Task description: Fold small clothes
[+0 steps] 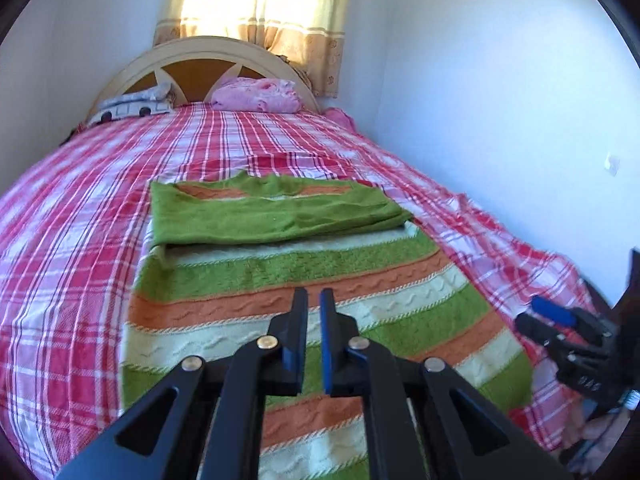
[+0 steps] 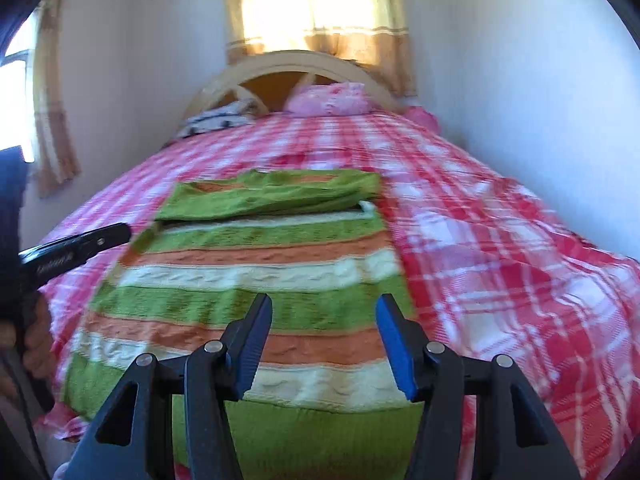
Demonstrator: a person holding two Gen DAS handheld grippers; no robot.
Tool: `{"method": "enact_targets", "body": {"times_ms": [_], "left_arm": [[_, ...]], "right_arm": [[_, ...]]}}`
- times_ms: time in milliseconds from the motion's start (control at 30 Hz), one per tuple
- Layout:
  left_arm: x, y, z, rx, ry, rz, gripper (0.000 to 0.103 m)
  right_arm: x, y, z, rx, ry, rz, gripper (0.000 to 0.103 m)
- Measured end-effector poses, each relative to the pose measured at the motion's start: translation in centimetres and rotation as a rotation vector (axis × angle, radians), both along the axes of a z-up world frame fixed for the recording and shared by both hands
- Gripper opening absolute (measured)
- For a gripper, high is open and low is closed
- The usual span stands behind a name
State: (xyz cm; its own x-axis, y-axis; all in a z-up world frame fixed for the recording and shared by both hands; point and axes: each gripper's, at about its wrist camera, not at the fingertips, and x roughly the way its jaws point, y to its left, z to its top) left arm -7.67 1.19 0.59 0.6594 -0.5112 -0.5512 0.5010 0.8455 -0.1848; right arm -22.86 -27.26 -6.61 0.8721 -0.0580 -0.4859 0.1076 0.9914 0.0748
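Here the striped sweater (image 1: pixel 304 280) lies flat on the plaid bedspread (image 1: pixel 72 216), its sleeves folded across the chest at the far end, its hem toward the cameras; the left gripper (image 1: pixel 314 300) hangs above the lower stripes with its jaws drawn to a narrow slit, nothing pinched between them; the right gripper (image 2: pixel 324 306) hovers over the hem with its jaws spread wide, holding nothing; whether either touches the knit cannot be told; a pink pillow (image 1: pixel 256 94) rests against the headboard (image 1: pixel 192 54)
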Motion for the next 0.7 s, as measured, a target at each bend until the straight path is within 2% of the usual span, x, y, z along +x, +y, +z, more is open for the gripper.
{"method": "enact_targets", "body": {"times_ms": [33,67,100,133,167,200,267,333,433,500,600,700], "left_arm": [[-0.4,1.1,0.2,0.003,-0.009,0.007,0.018],[-1.2,2.9,0.4,0.02,-0.029,0.036,0.03],[-1.8,3.8,0.5,0.032,-0.043,0.055,0.047],[-2.7,5.2,0.6,0.041,-0.057,0.069,0.055],[-3.8,6.6,0.6,0.041,-0.066,0.076,0.071],[-5.0,8.0,0.5,0.027,-0.07,0.076,0.081],[-7.7,10.8,-0.1,-0.026,-0.051,0.04,0.088],[-9.3,12.2,-0.7,-0.02,-0.035,0.018,0.088],[-11.8,13.8,-1.6,-0.004,-0.079,0.034,0.088],[-12.2,14.5,-1.5,0.005,-0.085,0.042,0.09],[-12.3,15.5,-0.8,0.075,-0.125,0.096,0.092],[-12.6,17.5,-0.2,0.07,-0.145,0.137,0.093]], "right_arm": [[0.2,0.7,0.0,0.006,-0.005,0.066,0.055],[0.3,1.3,0.0,0.004,-0.005,0.107,0.055],[0.5,2.3,0.0,-0.001,-0.004,0.175,0.055],[0.6,3.2,-0.1,-0.003,-0.003,0.223,0.055],[0.8,4.0,-0.2,-0.001,-0.001,0.262,0.055],[1.1,4.8,-0.4,0.009,0.005,0.304,0.055],[1.5,6.3,-0.8,0.025,0.02,0.352,0.055],[1.5,8.0,-0.9,0.007,0.024,0.4,0.055],[0.7,11.3,-1.0,-0.052,0.016,0.521,0.055],[0.2,13.8,-1.5,-0.095,0.022,0.609,0.055],[-0.1,18.0,-3.2,-0.126,0.072,0.76,0.055],[0.3,21.8,-4.9,-0.153,0.133,0.871,0.055]]}}
